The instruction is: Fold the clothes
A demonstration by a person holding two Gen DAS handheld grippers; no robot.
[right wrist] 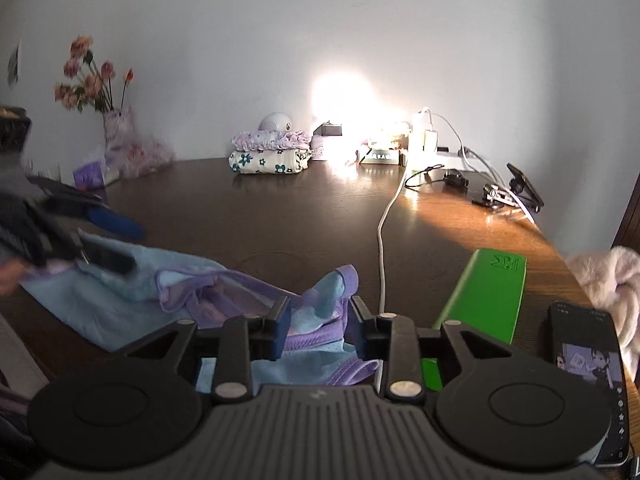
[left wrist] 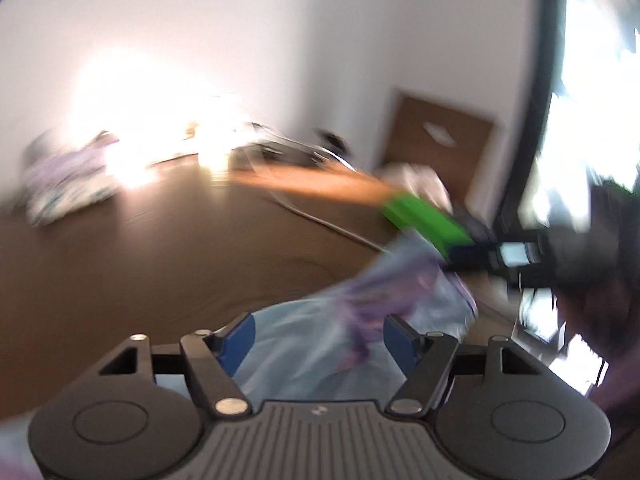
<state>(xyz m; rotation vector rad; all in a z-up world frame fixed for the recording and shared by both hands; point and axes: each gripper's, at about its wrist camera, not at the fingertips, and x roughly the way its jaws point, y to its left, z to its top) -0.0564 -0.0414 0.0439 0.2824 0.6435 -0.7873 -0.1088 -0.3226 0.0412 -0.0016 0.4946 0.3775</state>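
Note:
A light blue garment [right wrist: 120, 304] with purple trim lies crumpled on the dark wooden table [right wrist: 280, 220]. My right gripper [right wrist: 320, 320] is low over its right end, jaws partly apart, with bunched purple trim between them. My left gripper [right wrist: 100, 240] is over the garment's left end, beside a hand. The left wrist view is blurred by motion. There my left gripper [left wrist: 320, 336] stands wide open with the garment [left wrist: 360, 292] lying between its fingers. The right gripper [left wrist: 472, 256] shows as a dark blur at the garment's far end.
A green board [right wrist: 488, 292] and a phone [right wrist: 588, 352] lie to the right, with a white cable [right wrist: 382, 248] running between. Folded clothes [right wrist: 268, 156], a flower vase [right wrist: 116, 128] and chargers [right wrist: 424, 136] line the wall. A pink fluffy cloth [right wrist: 608, 280] sits at the right edge.

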